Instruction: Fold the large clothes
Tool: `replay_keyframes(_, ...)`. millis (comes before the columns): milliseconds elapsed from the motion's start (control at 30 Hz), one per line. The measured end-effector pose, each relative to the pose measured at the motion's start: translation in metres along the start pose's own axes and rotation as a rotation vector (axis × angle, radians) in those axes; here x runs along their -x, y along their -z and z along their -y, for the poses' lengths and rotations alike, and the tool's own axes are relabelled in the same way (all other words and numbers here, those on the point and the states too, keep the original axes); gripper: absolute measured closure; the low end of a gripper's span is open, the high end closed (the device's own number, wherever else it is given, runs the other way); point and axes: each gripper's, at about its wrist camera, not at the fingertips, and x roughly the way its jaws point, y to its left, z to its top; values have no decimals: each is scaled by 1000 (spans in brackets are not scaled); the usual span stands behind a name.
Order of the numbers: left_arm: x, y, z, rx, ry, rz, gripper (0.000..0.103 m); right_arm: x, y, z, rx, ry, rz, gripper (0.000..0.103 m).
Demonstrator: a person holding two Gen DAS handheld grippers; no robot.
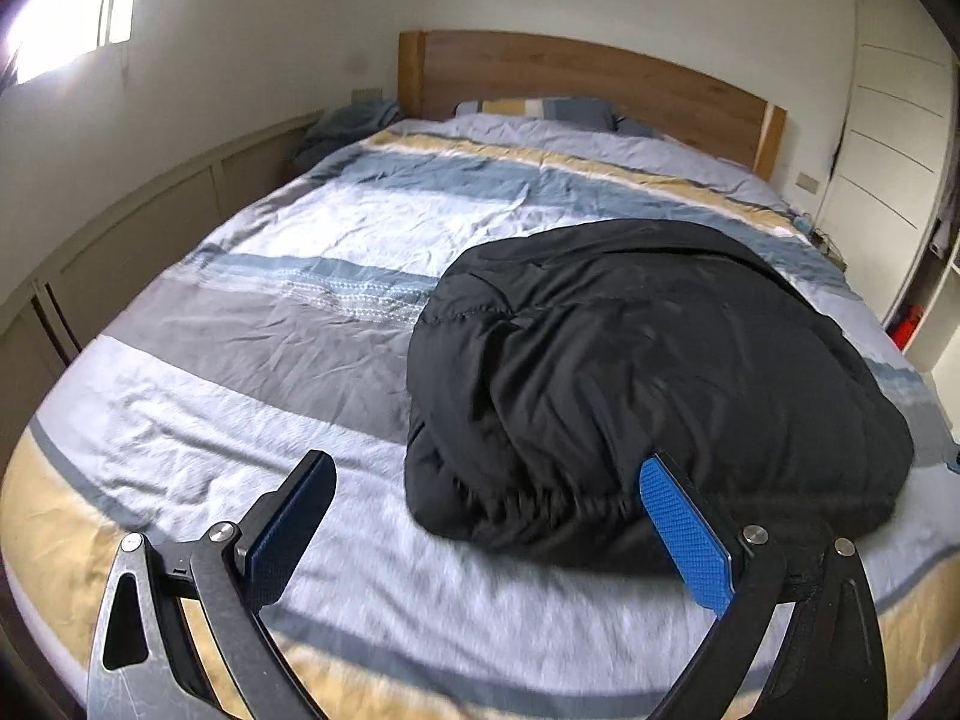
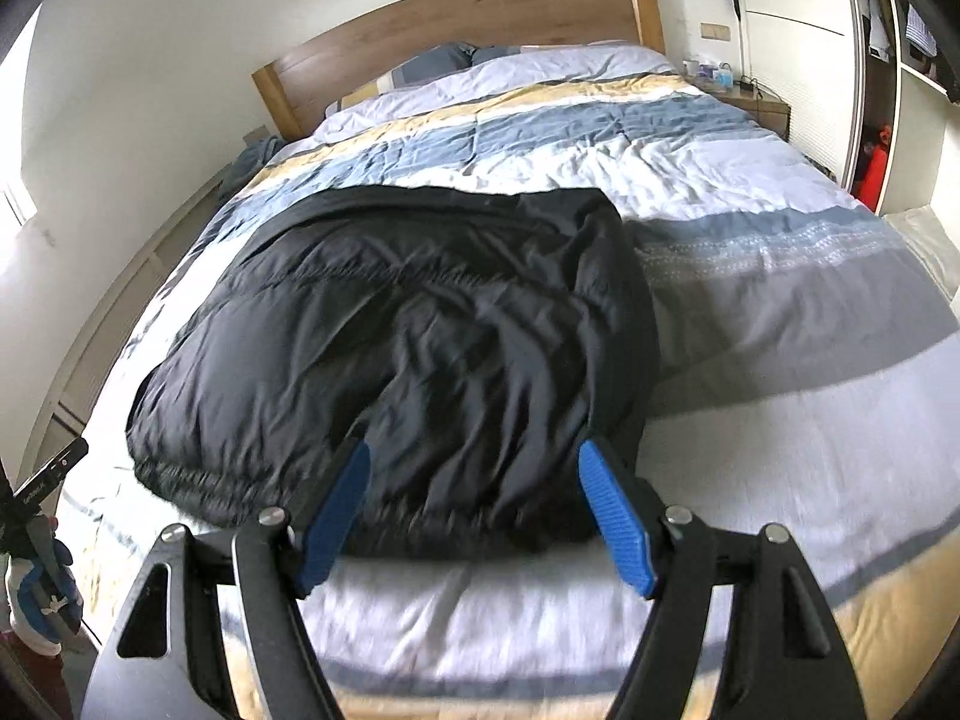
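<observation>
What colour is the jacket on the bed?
Black all over, the jacket shows best in the right wrist view.

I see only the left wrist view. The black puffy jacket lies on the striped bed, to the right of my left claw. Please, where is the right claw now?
Observer: The right claw is open, its blue pads on either side of the near edge of the black puffy jacket, not gripping it.
Operator: Is there something beside the bed on the right side?
Observer: Yes, a wooden nightstand by the wooden headboard carries small items.
Operator: And can you see my other hand?
Observer: A gloved hand with the left claw's handle shows at the far left edge.
</observation>
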Motion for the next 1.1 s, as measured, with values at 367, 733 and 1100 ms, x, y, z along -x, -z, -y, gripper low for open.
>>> replay_keyframes(367,91,31,2,-78,10,130,3,68,53,-20,-17,-19,19,30)
replay_keyframes(733,152,64,-9,-74,35,233,3,125,95,-19,-43,7,35,30)
replay_keyframes(1100,186,101,-17,-90,45,258,3,162,131,-14,-61,0,56,30)
